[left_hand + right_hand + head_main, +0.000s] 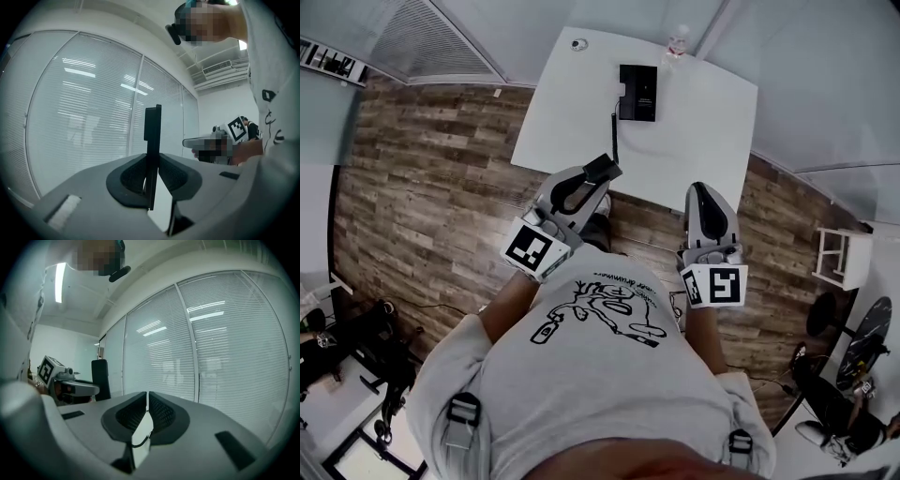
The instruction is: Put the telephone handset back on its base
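The black telephone base lies on the far part of the white table. A thin cord runs from it to the black handset, held off the table's near edge. My left gripper is shut on the handset. In the left gripper view the handset stands upright, pinched between the pads of the left gripper. My right gripper hovers to the right, level with the left one. In the right gripper view my right gripper is shut with nothing in it.
A clear bottle and a small round object stand at the table's far edge. Wood-pattern floor lies on both sides. A white stool stands at the right, with dark chairs beyond it. Blinds cover glass walls behind the table.
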A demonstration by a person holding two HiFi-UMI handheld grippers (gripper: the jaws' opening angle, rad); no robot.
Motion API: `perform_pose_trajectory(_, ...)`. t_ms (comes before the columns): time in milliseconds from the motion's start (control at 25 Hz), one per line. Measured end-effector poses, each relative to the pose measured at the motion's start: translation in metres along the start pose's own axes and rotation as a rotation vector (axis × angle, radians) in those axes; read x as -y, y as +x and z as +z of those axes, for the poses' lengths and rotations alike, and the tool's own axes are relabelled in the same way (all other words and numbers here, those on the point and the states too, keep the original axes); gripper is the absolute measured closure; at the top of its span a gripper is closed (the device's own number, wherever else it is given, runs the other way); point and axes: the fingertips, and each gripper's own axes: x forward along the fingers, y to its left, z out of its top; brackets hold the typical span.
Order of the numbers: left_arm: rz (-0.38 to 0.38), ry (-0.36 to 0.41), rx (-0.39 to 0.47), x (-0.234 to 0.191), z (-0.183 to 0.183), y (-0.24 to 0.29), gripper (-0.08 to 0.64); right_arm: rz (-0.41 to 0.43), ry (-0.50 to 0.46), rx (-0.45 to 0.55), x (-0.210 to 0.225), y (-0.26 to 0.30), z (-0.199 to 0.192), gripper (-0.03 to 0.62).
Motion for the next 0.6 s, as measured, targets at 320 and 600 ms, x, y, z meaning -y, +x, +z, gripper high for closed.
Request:
perform_pose_trajectory(320, -0.043, -0.003, 0.002, -0.06, 0.009, 0.019, 0.49, 0.006, -0.023, -0.002, -0.01, 0.066, 0.01, 0.58)
perform_pose_trajectory(600, -0.083, -0.015, -0.005, -0.116, 0.006, 0.041, 0.491, -0.001, -0.029, -0.013, -0.011, 0.13, 0.008, 0.578)
